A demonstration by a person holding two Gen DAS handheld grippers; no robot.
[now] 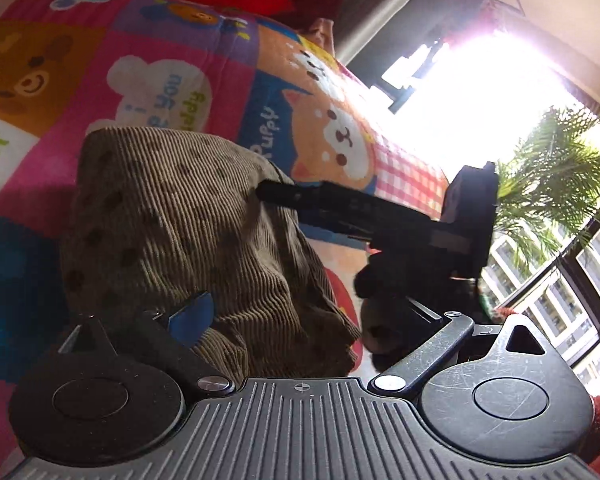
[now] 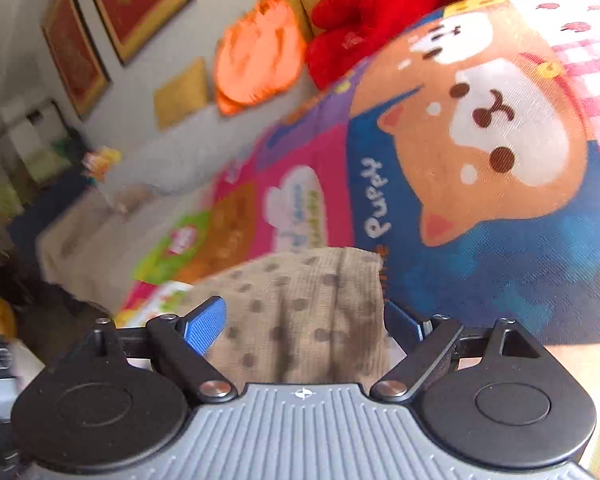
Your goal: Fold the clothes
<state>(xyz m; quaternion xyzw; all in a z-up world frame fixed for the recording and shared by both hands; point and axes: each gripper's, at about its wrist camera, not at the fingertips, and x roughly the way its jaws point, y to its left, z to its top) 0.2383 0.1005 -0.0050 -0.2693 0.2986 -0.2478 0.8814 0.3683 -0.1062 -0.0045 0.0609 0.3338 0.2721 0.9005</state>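
Note:
A brown corduroy garment with dark dots [image 1: 172, 216] is bunched and lifted over a cartoon-print blanket [image 1: 140, 68]. My left gripper [image 1: 260, 320] has cloth between its jaws; only its left blue pad [image 1: 192, 316] shows, the right finger is buried in fabric. The right gripper, seen in the left wrist view [image 1: 272, 194], pinches the garment's upper edge. In the right wrist view the garment [image 2: 300, 312] fills the gap of my right gripper [image 2: 304, 328] between its blue pads [image 2: 206, 328].
The blanket [image 2: 480, 240] covers a bed or sofa. Red [image 2: 364, 12] and orange [image 2: 256, 56] plush cushions lie at the far end. Framed pictures [image 2: 136, 0] hang on the wall. A bright window and a palm plant [image 1: 560, 184] are to the right.

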